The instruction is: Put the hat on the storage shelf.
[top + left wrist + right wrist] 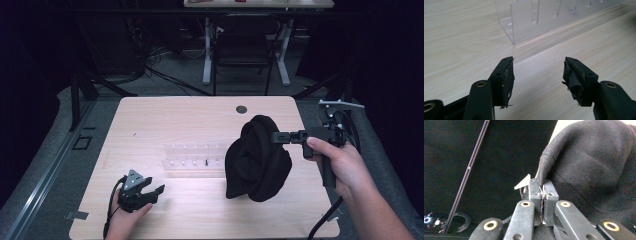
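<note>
A black cloth garment (257, 160) hangs bunched over the right half of the wooden table (150, 120), its lower end touching the tabletop. My right gripper (276, 138) is shut on the cloth's upper edge, held level by a hand from the right. In the right gripper view the two jaws pinch a hem of the black cloth (594, 165) with the right gripper (541, 185) closed tight on it; a small white tag sticks out beside the jaws. My left gripper (152, 191) rests near the table's front left, open and empty. In the left gripper view the left gripper (537, 75) has bare wood between its jaws.
A clear acrylic rack (192, 157) with slots lies in the table's middle, left of the cloth; the same rack (534, 17) stands just ahead of the left jaws. A round grommet (241, 109) sits near the far edge. Desk legs and cables stand beyond the table.
</note>
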`<move>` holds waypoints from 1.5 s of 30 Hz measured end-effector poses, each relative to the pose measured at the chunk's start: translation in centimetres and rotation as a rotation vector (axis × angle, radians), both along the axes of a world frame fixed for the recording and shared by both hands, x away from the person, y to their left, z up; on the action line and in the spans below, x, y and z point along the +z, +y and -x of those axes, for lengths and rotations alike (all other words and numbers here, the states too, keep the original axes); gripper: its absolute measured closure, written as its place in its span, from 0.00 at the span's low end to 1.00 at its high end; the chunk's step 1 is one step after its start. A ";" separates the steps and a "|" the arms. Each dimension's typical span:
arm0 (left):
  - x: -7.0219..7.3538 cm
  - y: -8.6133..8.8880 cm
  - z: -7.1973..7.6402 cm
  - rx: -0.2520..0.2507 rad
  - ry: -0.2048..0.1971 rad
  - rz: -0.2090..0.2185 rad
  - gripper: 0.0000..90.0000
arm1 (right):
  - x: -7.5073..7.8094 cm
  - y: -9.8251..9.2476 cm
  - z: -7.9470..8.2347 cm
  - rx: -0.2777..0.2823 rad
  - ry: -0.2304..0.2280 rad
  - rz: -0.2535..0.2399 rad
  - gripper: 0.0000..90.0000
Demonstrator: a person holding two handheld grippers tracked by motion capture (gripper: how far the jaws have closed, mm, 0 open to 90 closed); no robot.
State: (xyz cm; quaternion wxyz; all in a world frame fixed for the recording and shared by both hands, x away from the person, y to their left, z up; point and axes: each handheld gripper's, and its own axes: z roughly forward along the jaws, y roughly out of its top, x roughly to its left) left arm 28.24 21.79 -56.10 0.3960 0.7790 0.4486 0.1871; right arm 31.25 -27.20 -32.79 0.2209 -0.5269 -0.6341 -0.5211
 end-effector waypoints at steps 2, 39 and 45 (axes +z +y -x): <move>-0.1 0.1 0.0 0.011 0.006 0.007 0.45 | 0.3 0.0 -0.2 -0.004 -0.004 0.000 0.98; 0.0 0.2 -0.2 0.005 0.024 0.014 0.40 | 2.4 3.1 -4.8 -0.058 -0.036 0.003 0.98; -0.1 0.2 -0.2 0.003 0.020 0.011 0.40 | 2.4 4.1 -5.8 -0.056 -0.039 0.016 0.98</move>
